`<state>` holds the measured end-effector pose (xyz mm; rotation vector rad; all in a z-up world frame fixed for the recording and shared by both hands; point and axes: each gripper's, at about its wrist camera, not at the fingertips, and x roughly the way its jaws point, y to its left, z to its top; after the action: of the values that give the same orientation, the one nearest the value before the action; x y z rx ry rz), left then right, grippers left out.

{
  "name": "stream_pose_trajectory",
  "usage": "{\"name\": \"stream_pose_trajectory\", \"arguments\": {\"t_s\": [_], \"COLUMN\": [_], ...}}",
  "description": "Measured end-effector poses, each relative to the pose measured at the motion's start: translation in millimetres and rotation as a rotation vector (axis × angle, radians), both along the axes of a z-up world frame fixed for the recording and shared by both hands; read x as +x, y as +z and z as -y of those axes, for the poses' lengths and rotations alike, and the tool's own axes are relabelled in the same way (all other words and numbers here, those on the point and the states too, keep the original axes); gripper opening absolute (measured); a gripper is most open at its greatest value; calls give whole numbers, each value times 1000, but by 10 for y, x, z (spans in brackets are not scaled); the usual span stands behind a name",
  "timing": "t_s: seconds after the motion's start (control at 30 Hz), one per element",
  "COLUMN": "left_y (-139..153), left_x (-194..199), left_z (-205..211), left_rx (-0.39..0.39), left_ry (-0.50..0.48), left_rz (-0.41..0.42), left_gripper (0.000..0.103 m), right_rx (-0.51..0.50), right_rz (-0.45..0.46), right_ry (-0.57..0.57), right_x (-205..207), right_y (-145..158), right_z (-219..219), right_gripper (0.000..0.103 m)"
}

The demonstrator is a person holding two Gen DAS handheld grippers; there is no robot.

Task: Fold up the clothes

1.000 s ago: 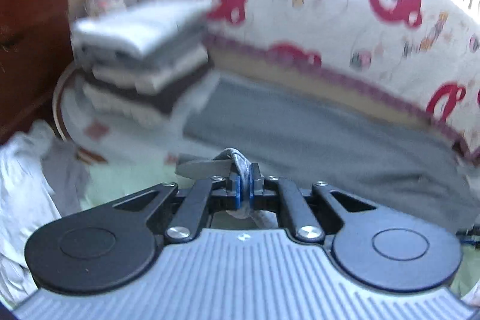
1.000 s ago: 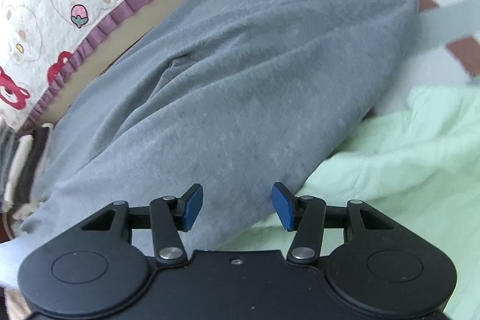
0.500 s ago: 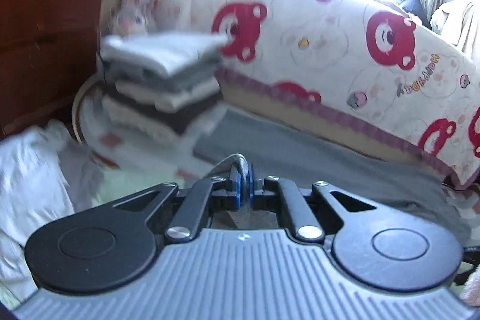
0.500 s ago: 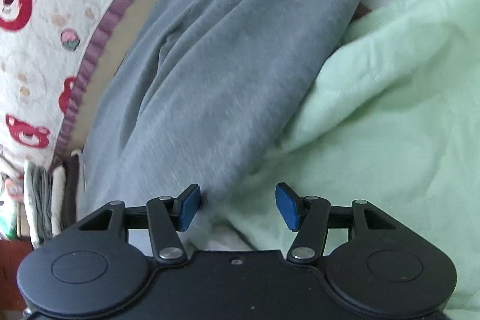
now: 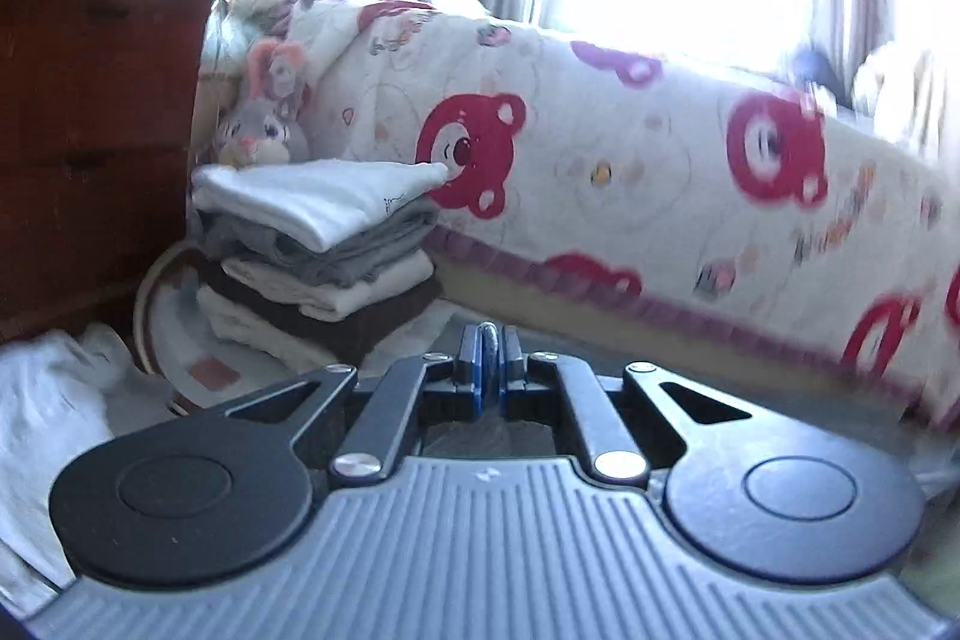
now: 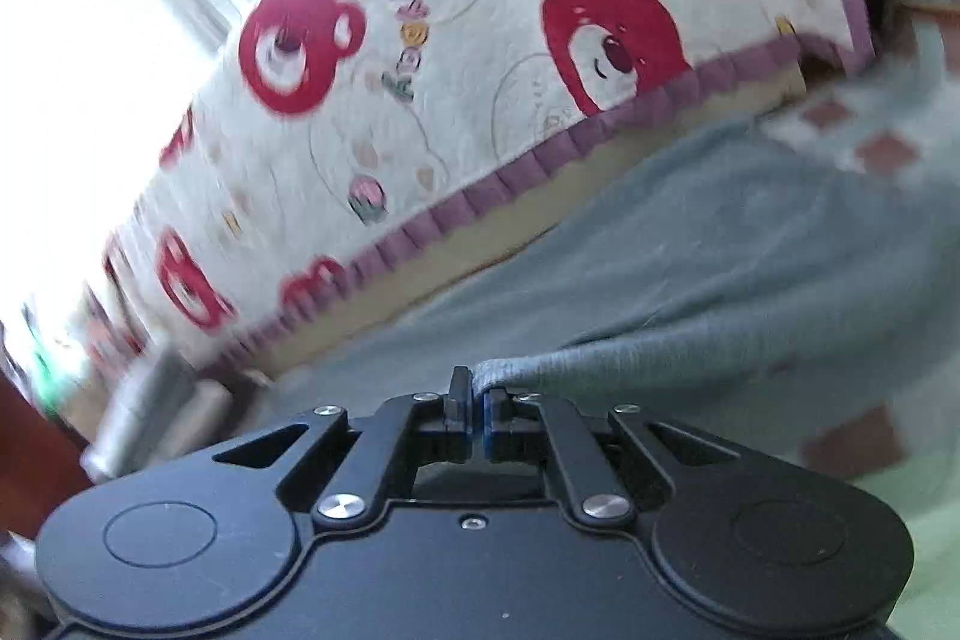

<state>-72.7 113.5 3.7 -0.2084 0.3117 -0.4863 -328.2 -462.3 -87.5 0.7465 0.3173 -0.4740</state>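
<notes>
A grey garment (image 6: 690,268) lies spread on the floor in front of a bed, with one edge lifted. My right gripper (image 6: 477,388) is shut on that lifted hem, and the cloth runs off to the right from the pads. In the left wrist view my left gripper (image 5: 489,358) is shut on a thin fold of the same grey garment (image 5: 491,343), pinched between its blue pads. Most of the garment is hidden below the left gripper's body.
A stack of folded clothes (image 5: 318,244) stands on a round patterned mat (image 5: 180,340) at the left, beside a dark wooden dresser (image 5: 90,100). The bear-print bedspread (image 5: 630,172) hangs behind. Loose white clothes (image 5: 48,400) lie at the lower left, a pale green cloth (image 6: 924,520) at the right.
My right gripper closed on the grey garment's edge and rose, lifting it. My left gripper kept its pinch and tilted upward, so the bed and window came into view.
</notes>
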Motion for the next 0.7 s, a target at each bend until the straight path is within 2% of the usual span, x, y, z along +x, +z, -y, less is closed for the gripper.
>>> {"name": "stream_pose_trajectory", "arguments": {"t_s": [0.03, 0.07, 0.2, 0.4, 0.53, 0.7], "left_y": [8, 18, 65, 46, -34, -128], "left_x": [32, 64, 232, 644, 1056, 1688], "left_z": [-6, 25, 164, 328, 528, 1066], "left_rx": [-37, -36, -14, 19, 33, 73], "left_ry": [0, 6, 33, 53, 68, 85], "left_rz": [-5, 5, 47, 53, 38, 52], "left_gripper": [4, 4, 4, 4, 4, 4], "right_rx": [-3, -7, -54, -104, -135, -196], "right_rz": [0, 1, 23, -1, -21, -65], "right_ry": [-1, -2, 1, -22, -32, -46], "right_x": [48, 93, 205, 560, 867, 1384], "right_y": [19, 37, 121, 237, 268, 253], "right_z": [15, 30, 52, 204, 349, 646], "right_gripper": [6, 6, 6, 6, 6, 6]}}
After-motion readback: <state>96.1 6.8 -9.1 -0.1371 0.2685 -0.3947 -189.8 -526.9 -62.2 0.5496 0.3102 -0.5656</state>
